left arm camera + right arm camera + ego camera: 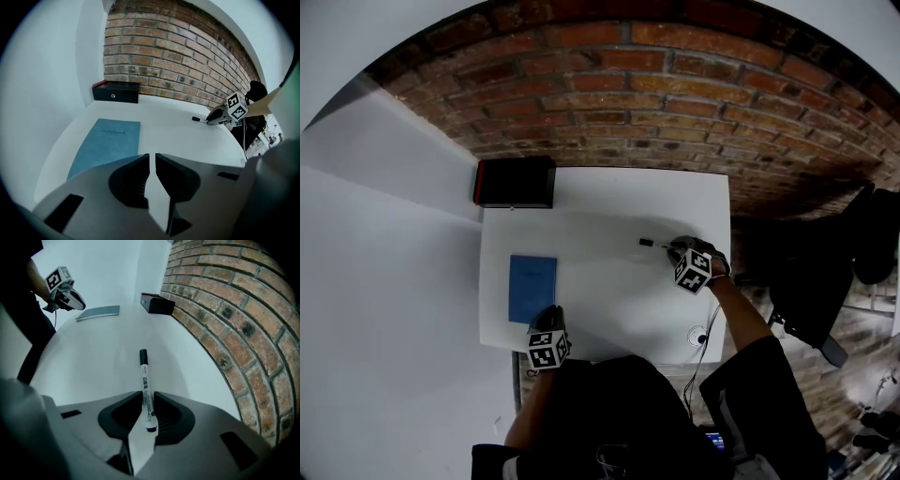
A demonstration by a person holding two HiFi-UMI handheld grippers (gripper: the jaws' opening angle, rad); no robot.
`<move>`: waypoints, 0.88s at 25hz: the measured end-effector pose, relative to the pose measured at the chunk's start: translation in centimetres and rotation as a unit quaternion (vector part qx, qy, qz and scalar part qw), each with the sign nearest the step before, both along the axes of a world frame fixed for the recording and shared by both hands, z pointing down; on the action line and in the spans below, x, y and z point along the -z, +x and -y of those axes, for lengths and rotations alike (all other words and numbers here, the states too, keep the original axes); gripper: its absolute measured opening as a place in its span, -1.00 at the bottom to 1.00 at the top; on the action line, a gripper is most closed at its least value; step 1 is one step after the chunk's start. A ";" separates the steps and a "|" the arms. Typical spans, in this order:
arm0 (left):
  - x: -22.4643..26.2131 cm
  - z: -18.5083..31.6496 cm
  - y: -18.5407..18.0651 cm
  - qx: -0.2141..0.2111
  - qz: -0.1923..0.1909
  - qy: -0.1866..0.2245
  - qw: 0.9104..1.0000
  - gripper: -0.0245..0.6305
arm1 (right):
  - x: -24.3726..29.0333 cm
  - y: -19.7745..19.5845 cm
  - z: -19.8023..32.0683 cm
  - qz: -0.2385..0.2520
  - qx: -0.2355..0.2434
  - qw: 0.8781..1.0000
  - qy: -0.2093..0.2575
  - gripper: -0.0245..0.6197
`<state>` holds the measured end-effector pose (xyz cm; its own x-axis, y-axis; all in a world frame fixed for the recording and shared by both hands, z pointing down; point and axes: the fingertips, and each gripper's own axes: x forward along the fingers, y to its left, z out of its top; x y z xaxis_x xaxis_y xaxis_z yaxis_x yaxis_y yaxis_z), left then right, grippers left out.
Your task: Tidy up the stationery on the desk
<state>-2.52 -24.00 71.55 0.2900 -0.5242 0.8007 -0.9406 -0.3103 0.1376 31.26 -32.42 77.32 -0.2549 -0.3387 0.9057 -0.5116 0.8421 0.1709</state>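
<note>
On the white desk [609,197], the only real container was a black box [515,182] with a red edge, parked in the back left corner right up against the brick wall [656,84]. Its lid was down, so no clue what's inside, none of the views showed that. Nothing was sitting on top of it either.

The marker [144,376] was over on the right side of the desk, well apart from the box. White barrel with some print on it, black cap pointing away from the person. The right hand-held gripper [147,397] was tilted steeply down and had its jaws closed on the barrel near the back end, with the capped half sticking out past the tips. From the head view, that free end pointed left, toward the middle of the desk. Couldn't really tell whether the cap end was resting on the surface or a hair above it.

A blue notebook [532,288] lay flat and closed on the left half of the desk, in front of the box and apart from it. The left hand-held gripper [152,158] hovered at the front edge, just beside the notebook's near right corner. Its jaws were almost together with a thin slit between them, and only bare desk showed through, so it was holding nothing.
</note>
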 end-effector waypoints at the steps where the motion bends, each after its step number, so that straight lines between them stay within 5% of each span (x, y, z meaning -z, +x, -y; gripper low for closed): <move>1: 0.0 0.0 0.0 0.000 0.000 -0.001 1.000 -0.77 | 0.0 0.0 0.0 -0.001 0.002 1.000 -0.002 -0.64; 22: 0.7 1.1 0.6 -0.036 -0.010 0.019 0.999 -0.77 | 2.8 -0.8 -0.6 0.018 -0.055 0.998 0.013 -0.67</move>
<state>-1.94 -25.13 70.81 0.3436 -0.5308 0.7747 -0.9130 -0.3820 0.1432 30.41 -31.82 74.53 -0.2474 -0.3902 0.8869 -0.6066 0.7762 0.1722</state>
